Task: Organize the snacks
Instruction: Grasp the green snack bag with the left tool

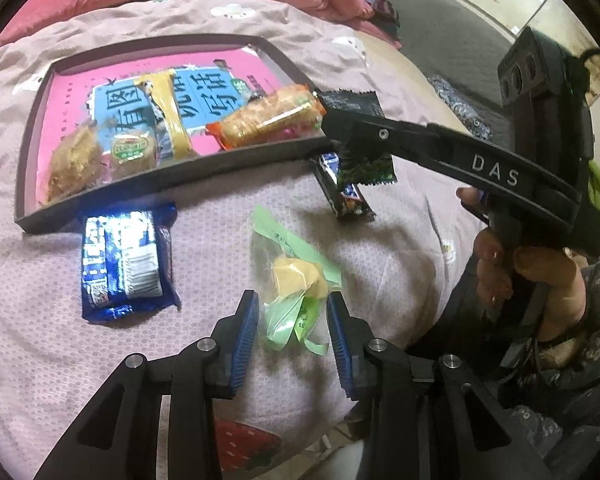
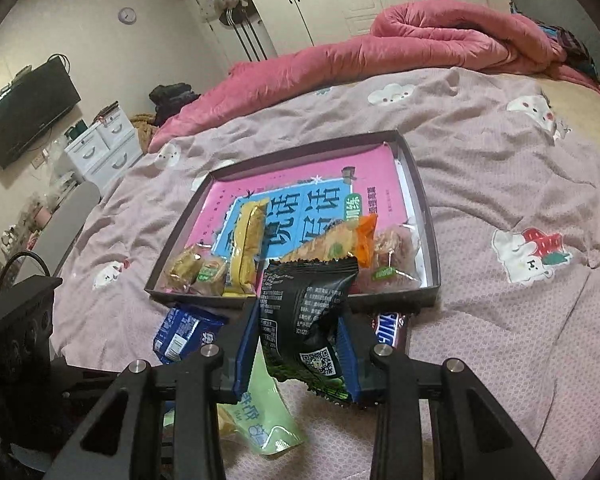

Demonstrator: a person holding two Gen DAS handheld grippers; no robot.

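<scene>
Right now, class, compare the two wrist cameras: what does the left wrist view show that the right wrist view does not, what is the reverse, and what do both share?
Only the left wrist view shows the left claw open around the green-wrapped snack, and the person's hand.

Only the right wrist view shows the television, wall clock and white drawers.

Both show the tray, the blue packet, and the right claw gripping the black packet.

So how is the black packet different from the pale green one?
The black packet is lifted, clamped in the right gripper; the pale green packet lies on the bedspread, between the open left gripper. Black is opaque; green partly see-through. Both are outside the tray.
</scene>
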